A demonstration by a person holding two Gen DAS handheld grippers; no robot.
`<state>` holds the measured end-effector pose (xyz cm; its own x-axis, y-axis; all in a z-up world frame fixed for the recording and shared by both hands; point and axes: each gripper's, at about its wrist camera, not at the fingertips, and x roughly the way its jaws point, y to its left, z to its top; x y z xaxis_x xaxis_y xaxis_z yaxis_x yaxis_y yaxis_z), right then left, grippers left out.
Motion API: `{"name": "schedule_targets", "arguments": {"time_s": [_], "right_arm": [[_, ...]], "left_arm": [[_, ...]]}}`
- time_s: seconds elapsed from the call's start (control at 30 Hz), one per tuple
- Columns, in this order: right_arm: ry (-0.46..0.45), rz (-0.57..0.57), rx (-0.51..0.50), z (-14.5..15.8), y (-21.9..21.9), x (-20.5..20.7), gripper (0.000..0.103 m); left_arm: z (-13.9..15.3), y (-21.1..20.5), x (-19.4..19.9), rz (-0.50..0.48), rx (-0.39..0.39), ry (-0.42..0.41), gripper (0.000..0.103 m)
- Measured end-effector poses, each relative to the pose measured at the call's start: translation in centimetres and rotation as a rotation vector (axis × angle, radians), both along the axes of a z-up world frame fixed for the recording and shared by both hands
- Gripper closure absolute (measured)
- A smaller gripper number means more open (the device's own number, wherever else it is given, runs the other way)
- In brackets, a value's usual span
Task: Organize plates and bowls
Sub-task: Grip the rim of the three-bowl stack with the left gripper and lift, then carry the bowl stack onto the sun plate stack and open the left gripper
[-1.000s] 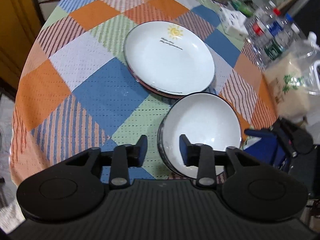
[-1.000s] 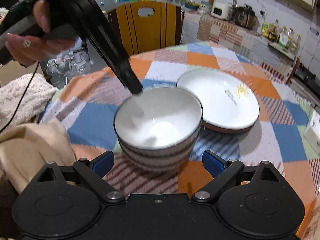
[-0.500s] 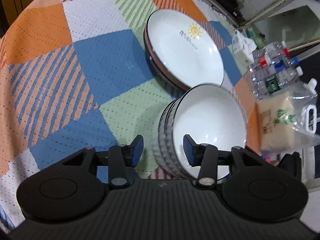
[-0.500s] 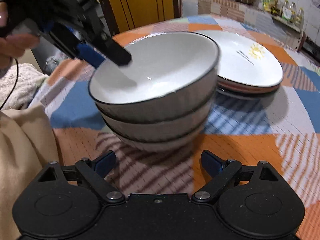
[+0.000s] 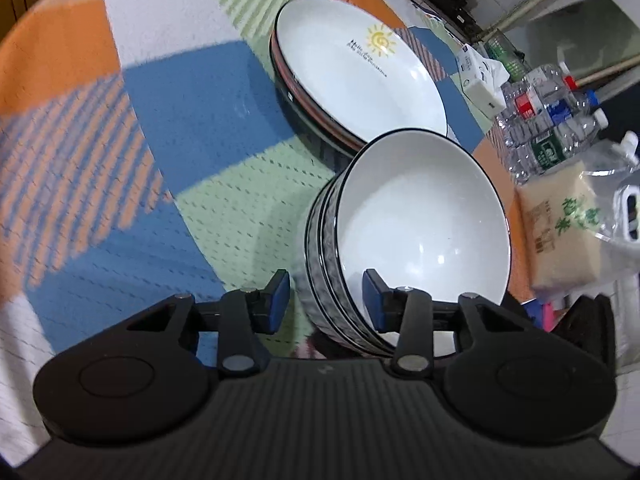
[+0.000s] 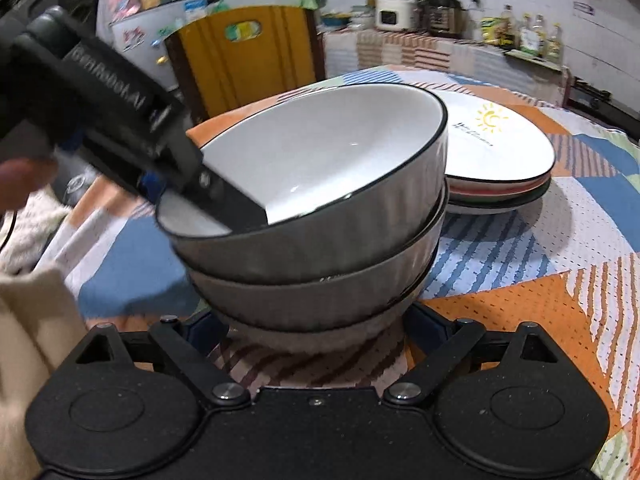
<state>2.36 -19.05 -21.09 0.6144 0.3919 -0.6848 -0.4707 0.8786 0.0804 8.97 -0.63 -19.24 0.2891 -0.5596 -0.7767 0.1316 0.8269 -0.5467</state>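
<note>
A stack of three grey ribbed bowls (image 5: 424, 232) with white insides stands on the patchwork tablecloth; it also shows in the right wrist view (image 6: 320, 208). A stack of plates (image 5: 352, 68), the top one white with a sun print, lies just behind it (image 6: 496, 148). My left gripper (image 5: 325, 300) straddles the near rim of the bowl stack, one finger inside the top bowl and one outside, with a gap to the wall. My right gripper (image 6: 316, 324) is open low around the foot of the bowl stack, its fingertips hidden behind the bowls.
Water bottles (image 5: 552, 128), a bag of rice (image 5: 568, 224) and a small white box (image 5: 480, 80) crowd the table edge beyond the bowls. A yellow chair (image 6: 244, 56) stands behind the table. A beige cloth (image 6: 28, 320) lies at the left.
The right gripper has moved in close to the base of the bowl stack. The left gripper has come lower over the stack's rim. The top bowl now sits on the stack.
</note>
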Motion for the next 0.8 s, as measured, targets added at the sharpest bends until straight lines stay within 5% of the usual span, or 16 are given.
{"name": "schedule_targets", "arguments": {"time_s": [0.27, 0.8], "right_arm": [[-0.043, -0.003, -0.053, -0.4, 1.2, 0.5, 0.005], [-0.063, 0.014, -0.047, 1.0, 1.1, -0.8, 0.007]], "left_arm": [[-0.7, 0.3, -0.2, 0.034, -0.042, -0.003, 0.064], [2.4, -0.4, -0.9, -0.062, 0.032, -0.025, 0.064]]}}
